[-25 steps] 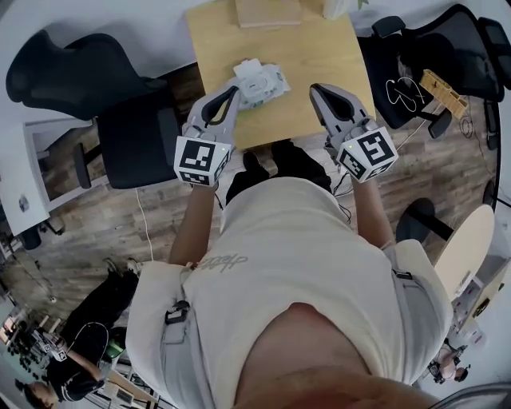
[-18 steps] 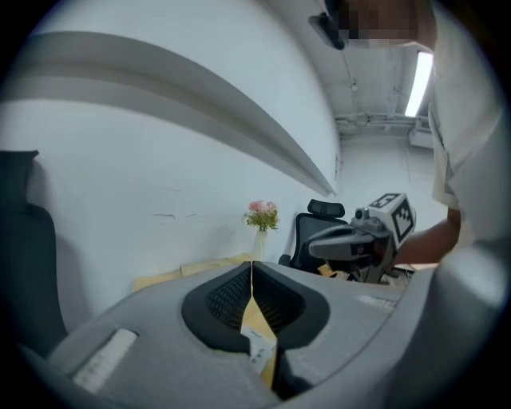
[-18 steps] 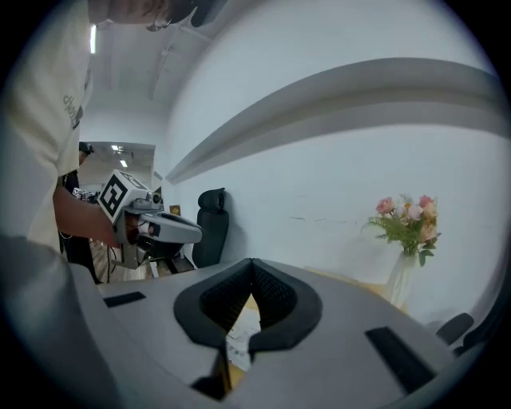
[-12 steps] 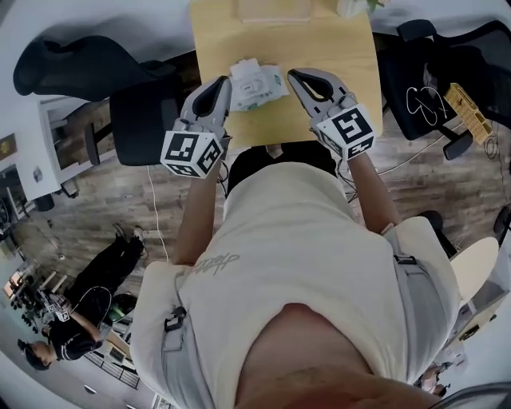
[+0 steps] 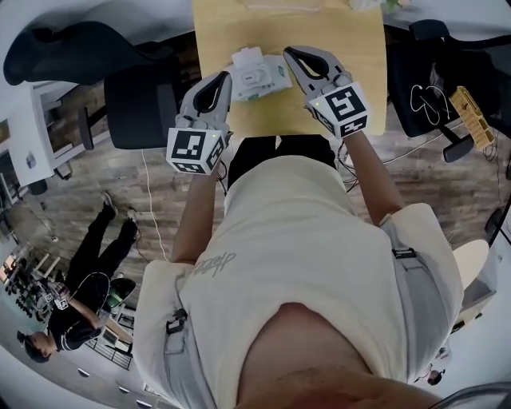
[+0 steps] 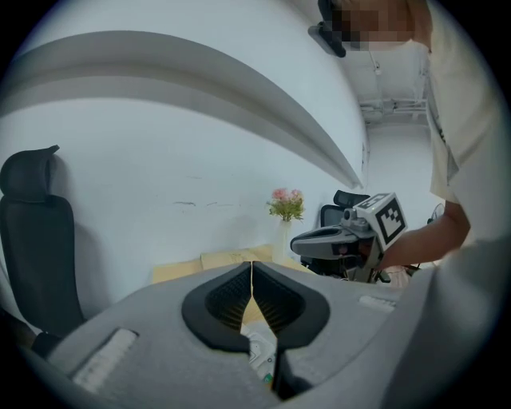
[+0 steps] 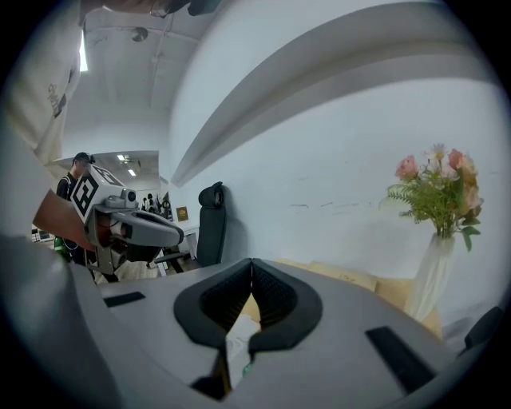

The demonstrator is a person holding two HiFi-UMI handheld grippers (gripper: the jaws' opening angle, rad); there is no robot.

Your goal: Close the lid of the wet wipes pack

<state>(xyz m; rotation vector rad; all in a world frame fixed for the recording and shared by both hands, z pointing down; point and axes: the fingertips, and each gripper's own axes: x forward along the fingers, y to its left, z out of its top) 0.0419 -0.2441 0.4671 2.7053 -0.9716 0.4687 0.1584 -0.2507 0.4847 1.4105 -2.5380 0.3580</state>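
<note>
The wet wipes pack (image 5: 257, 77) lies on the light wooden table (image 5: 355, 96), white with a green edge; its white lid looks raised at the far side. My left gripper (image 5: 223, 78) hovers just left of the pack, jaws shut and empty. My right gripper (image 5: 290, 53) hovers just right of it, also shut on nothing. In the left gripper view the jaws (image 6: 251, 265) meet at their tips, and a sliver of the pack (image 6: 261, 356) shows below them. The right gripper view shows the same: closed jaws (image 7: 251, 262) with the pack (image 7: 237, 345) beneath.
Black office chairs stand left (image 5: 136, 104) and right (image 5: 431, 80) of the table. A white vase with flowers (image 7: 435, 240) and a flat wooden box (image 5: 283, 4) sit at the table's far end. Another person (image 5: 80, 311) is on the wooden floor behind me.
Both grippers have moved forward over the table. They now flank the pack closely, the right one having come in from the right. Jaws stay shut.
</note>
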